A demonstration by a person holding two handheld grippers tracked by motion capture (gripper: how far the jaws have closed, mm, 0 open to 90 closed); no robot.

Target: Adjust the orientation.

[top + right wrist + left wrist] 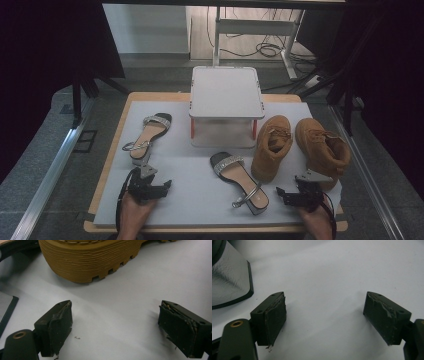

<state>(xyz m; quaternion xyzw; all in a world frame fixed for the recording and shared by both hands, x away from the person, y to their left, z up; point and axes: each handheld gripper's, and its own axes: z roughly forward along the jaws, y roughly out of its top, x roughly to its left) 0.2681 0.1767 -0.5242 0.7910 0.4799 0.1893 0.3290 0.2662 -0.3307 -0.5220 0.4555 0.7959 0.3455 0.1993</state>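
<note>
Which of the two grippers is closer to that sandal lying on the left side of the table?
The left gripper. It sits just below the left sandal, near its heel end, jaws open. The right gripper is far across the mat, by the tan boots.

Dim, soft overhead light; blurred close-ups.

2 tan boots (pixel 272 147), 2 black sandals (pixel 240 181) with silver straps, white mat (pixel 200 195).

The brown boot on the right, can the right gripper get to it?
Probably yes. The right gripper is open, and the nearer brown boot stands just ahead of it, with bare white mat between its jaws and the sole.
</note>
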